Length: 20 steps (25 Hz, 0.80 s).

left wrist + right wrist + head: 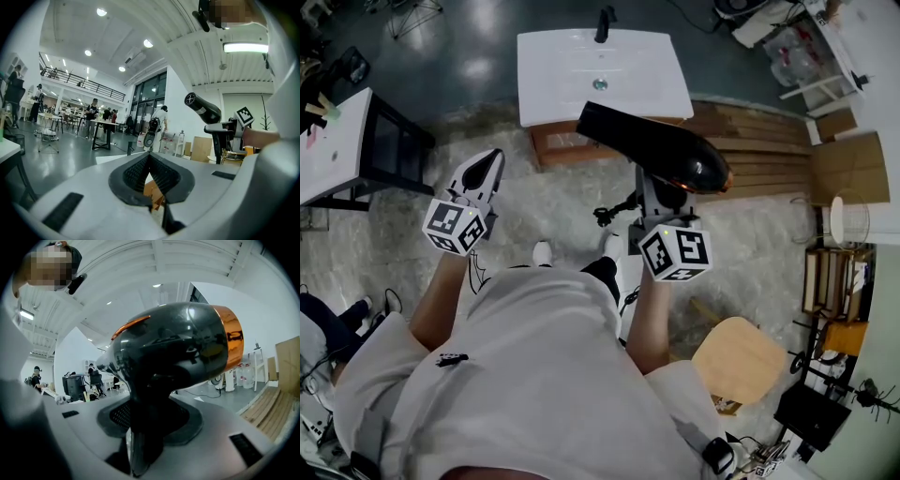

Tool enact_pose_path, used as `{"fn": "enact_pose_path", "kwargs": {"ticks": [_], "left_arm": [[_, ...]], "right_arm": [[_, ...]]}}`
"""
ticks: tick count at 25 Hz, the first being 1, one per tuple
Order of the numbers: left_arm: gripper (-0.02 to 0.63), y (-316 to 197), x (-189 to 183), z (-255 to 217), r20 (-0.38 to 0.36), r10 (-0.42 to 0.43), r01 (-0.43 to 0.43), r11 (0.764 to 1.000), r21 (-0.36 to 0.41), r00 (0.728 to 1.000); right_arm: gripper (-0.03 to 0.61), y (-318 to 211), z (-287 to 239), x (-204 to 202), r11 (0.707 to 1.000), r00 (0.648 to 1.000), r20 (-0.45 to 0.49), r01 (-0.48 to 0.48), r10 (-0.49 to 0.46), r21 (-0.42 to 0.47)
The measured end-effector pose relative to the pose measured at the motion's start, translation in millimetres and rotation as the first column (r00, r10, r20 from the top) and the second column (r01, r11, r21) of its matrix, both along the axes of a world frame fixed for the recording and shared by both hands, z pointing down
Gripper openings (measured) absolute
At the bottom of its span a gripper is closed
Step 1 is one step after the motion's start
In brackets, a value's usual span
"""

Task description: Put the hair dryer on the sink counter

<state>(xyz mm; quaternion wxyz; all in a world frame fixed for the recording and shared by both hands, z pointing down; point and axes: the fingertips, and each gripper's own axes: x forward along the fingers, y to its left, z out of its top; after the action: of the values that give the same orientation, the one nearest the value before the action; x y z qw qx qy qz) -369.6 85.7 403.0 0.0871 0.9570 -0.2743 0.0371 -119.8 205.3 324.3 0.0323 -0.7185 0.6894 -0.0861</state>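
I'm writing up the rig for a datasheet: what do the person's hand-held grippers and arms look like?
The left hand-held gripper and right hand-held gripper have smooth white-grey shells tapering forward, lined with black ribbed pads. Each carries a white cube printed with black square markers: left cube, right cube. The person wears a pale short-sleeved shirt; forearms are bare.
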Motion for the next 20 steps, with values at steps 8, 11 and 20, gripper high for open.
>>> {"fn": "enact_pose_path", "kwargs": {"ticks": [8, 11, 20], "left_arm": [[0.002, 16, 67, 6, 0.011, -0.028, 0.028, 1.0, -0.012, 1.0], [0.002, 23, 100, 2, 0.014, -0.038, 0.039, 0.999, -0.011, 0.999], [0.002, 30, 179, -4, 0.022, -0.076, 0.076, 0.997, -0.005, 0.997]], "right_arm": [[0.156, 6, 9, 62, 0.999, 0.999, 0.009, 0.048, -0.048, -0.016], [0.156, 5, 6, 90, 0.997, 0.997, 0.009, 0.078, -0.077, -0.017], [0.156, -2, 6, 160, 0.989, 0.989, 0.007, 0.145, -0.145, -0.011]]}}
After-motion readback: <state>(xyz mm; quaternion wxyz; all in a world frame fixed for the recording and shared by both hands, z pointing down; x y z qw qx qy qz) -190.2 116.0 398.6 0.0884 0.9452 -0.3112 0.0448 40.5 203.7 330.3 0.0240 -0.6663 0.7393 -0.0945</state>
